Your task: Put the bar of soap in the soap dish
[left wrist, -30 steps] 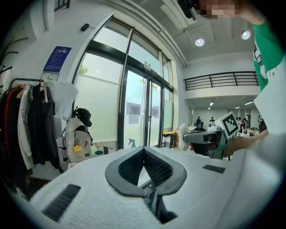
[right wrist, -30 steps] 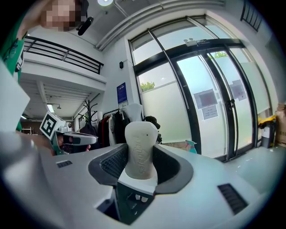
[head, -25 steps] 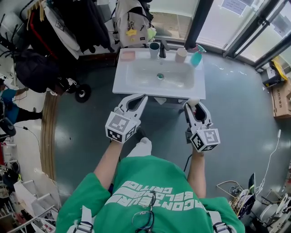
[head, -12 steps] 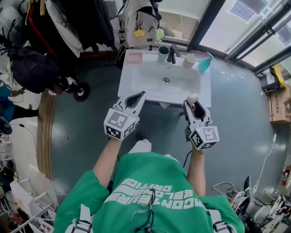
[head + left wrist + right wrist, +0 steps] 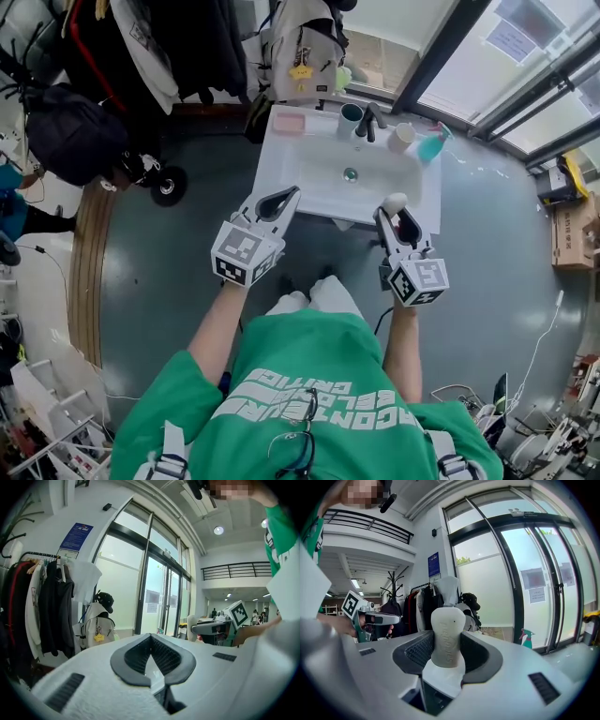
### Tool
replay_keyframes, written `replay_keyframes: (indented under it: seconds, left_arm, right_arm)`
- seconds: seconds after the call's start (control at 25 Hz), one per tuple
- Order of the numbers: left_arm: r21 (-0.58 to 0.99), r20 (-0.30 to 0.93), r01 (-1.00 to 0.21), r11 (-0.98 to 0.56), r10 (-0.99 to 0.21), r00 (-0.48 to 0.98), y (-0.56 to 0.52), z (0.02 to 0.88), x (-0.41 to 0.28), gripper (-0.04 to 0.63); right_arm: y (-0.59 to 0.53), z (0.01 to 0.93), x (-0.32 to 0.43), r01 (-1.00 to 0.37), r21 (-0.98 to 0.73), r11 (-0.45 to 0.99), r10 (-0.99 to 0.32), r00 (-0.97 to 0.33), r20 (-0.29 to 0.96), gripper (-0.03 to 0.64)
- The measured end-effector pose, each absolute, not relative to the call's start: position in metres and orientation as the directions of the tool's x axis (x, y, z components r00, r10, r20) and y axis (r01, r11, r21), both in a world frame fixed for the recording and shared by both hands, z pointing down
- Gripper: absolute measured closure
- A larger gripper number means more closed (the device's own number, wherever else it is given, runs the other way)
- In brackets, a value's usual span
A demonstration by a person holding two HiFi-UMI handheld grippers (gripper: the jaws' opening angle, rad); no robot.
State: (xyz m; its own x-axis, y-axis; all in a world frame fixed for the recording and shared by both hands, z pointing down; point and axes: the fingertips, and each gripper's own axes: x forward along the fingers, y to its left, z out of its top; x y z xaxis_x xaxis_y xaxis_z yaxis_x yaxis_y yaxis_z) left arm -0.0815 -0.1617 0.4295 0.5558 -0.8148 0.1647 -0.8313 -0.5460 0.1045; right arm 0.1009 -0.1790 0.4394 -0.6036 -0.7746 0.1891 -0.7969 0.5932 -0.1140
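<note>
A pale, off-white bar of soap stands upright between the jaws of my right gripper, which is shut on it. Seen from the head view, the soap and right gripper hang at the front right edge of the white sink. The pink soap dish sits on the sink's back left corner. Over the sink's front left edge my left gripper is shut and holds nothing, its pads meeting at the tip.
A teal cup, black faucet, white cup and teal spray bottle line the sink's back rim. Coats and bags hang to the left. Glass doors stand at the right.
The sink has drifted right and slightly down in the head view as the person shifted. Both grippers keep their places near its front edge; the right still holds the soap.
</note>
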Motion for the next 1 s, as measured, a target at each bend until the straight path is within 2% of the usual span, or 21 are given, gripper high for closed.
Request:
replay_keyframes:
  seconds: [1.0]
  left_arm:
    - [0.085, 0.156, -0.939, -0.333, -0.926, 0.343, -0.268, 0.431, -0.212, 0.588]
  right_arm:
    - [-0.332, 0.453, -0.016, -0.669, -0.132, 0.731, -0.645, -0.741, 0.186, 0.437]
